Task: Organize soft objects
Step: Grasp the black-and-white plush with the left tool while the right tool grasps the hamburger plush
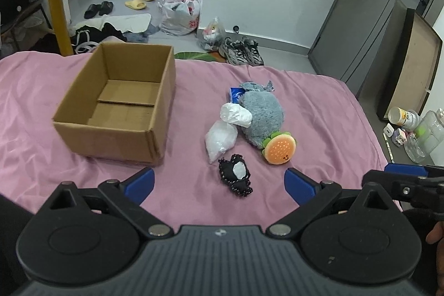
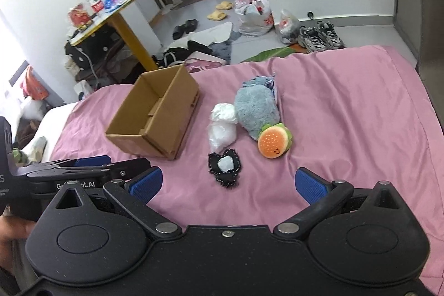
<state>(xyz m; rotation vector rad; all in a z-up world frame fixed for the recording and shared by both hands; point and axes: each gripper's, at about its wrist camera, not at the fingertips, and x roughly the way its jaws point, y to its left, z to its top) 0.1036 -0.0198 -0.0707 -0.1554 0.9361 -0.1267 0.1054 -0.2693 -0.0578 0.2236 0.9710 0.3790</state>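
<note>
Left wrist view: the left gripper (image 1: 219,183) hangs low over the pink bedsheet (image 1: 319,113), its blue-padded fingers (image 1: 140,183) spread wide and holding nothing.
Right wrist view: the right gripper (image 2: 229,183) hangs over the near part of the same sheet, jaws likewise spread apart and empty.
Neighbouring tool: the right gripper's blue tip and black frame (image 1: 405,176) show at the right edge of the left view; the left gripper's body (image 2: 83,171) shows at the left edge of the right view.
Box: an open brown cardboard box (image 1: 119,104) stands on the sheet to the left of the soft things, apart from them; its floor shows only bare flaps.
Nearest soft thing: a small black stitched felt plush with a pale grey patch (image 1: 236,178) lies flat on the sheet, just beyond the gap between the left gripper's fingers.
Bags: a clear plastic bag of white stuffing (image 1: 220,140) lies just beyond the black plush, and a crumpled white plastic bag (image 1: 236,114) lies beyond that, against the grey toy.
Grey toy: a fluffy grey-blue plush (image 1: 260,113) lies to the right of the bags, with a blue packet (image 1: 236,95) at its far left side.
Burger: a small orange hamburger plush with a green frill and a smiling face (image 1: 279,147) rests against the grey toy's near end.
</note>
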